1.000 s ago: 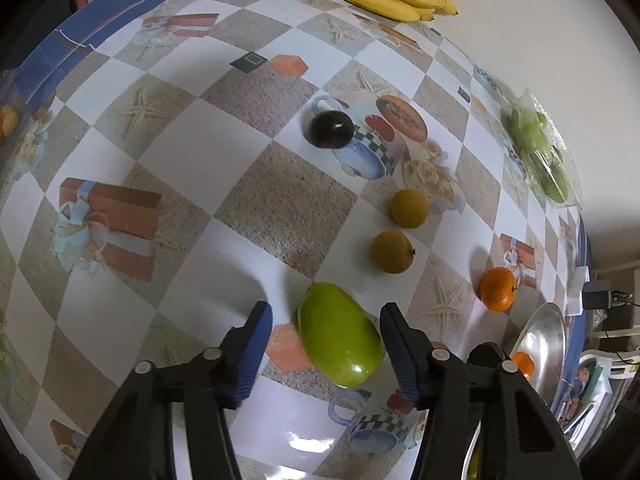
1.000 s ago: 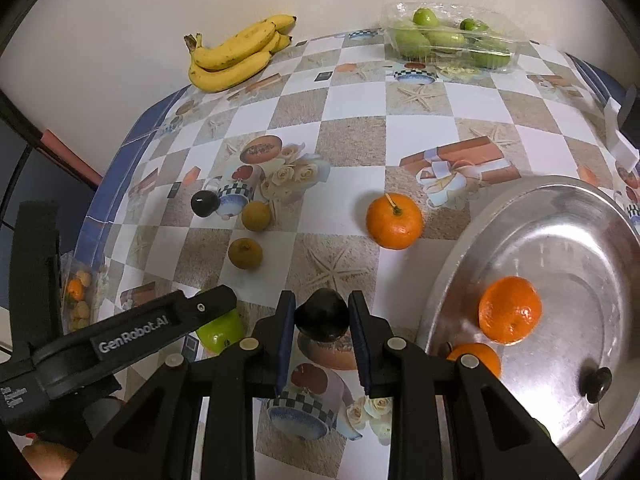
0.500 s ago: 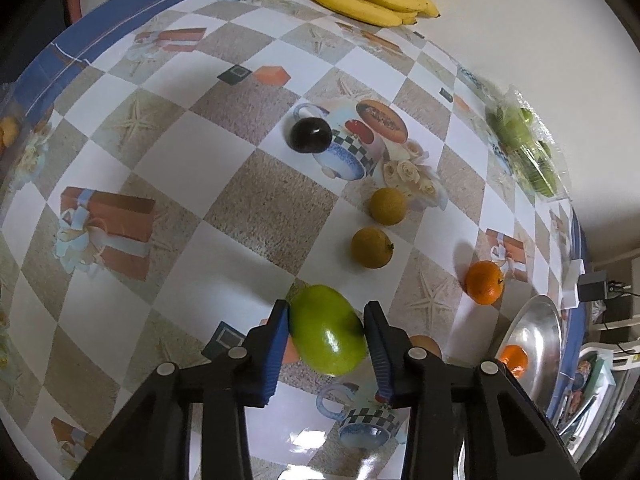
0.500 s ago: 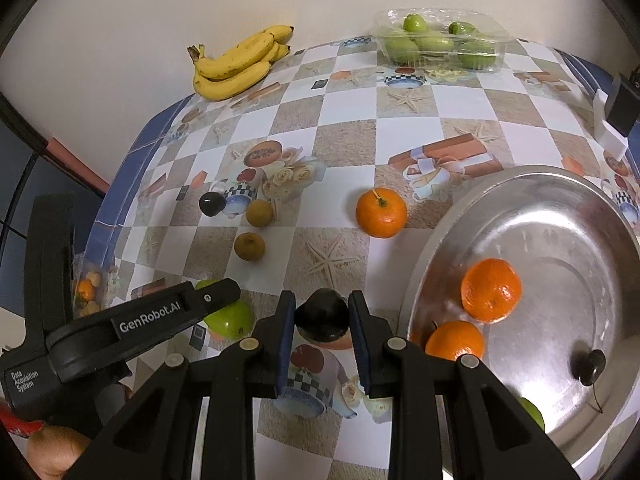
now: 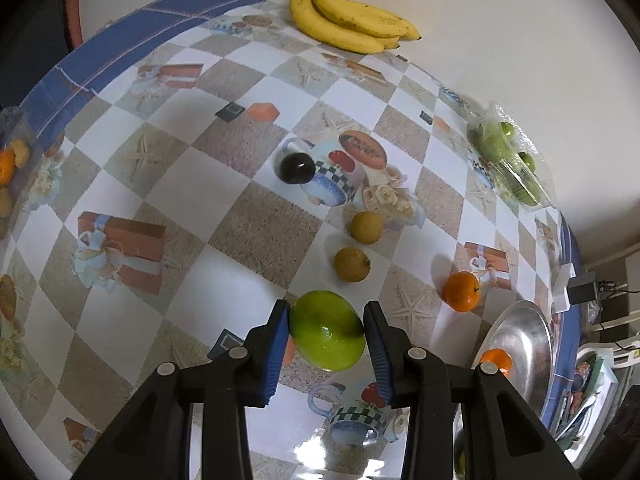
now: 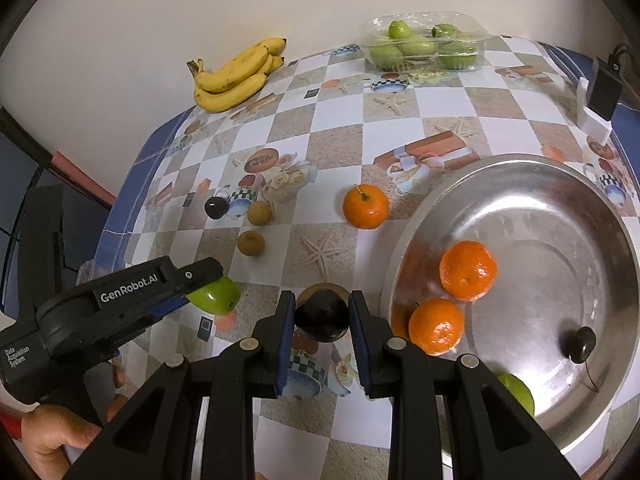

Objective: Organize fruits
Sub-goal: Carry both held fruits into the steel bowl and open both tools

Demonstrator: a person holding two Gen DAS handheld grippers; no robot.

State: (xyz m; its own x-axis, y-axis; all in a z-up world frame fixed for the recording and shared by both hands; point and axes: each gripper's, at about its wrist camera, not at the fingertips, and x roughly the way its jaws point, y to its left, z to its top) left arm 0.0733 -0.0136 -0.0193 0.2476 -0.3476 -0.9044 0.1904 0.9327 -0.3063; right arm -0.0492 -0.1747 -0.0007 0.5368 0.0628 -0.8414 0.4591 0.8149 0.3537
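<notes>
Left claw (image 5: 326,334) clenches the smooth green mango (image 5: 327,330), right claw (image 6: 322,318) grips the dark round plum (image 6: 321,315); both look bound for the steel tray (image 6: 600,208) at three o'clock.

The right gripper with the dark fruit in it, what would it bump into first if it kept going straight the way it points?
Probably the tablecloth just left of the silver tray. The right gripper, shut on a dark plum, points steeply down at it. Depth is hard to judge, so the tray's rim could come first.
</notes>
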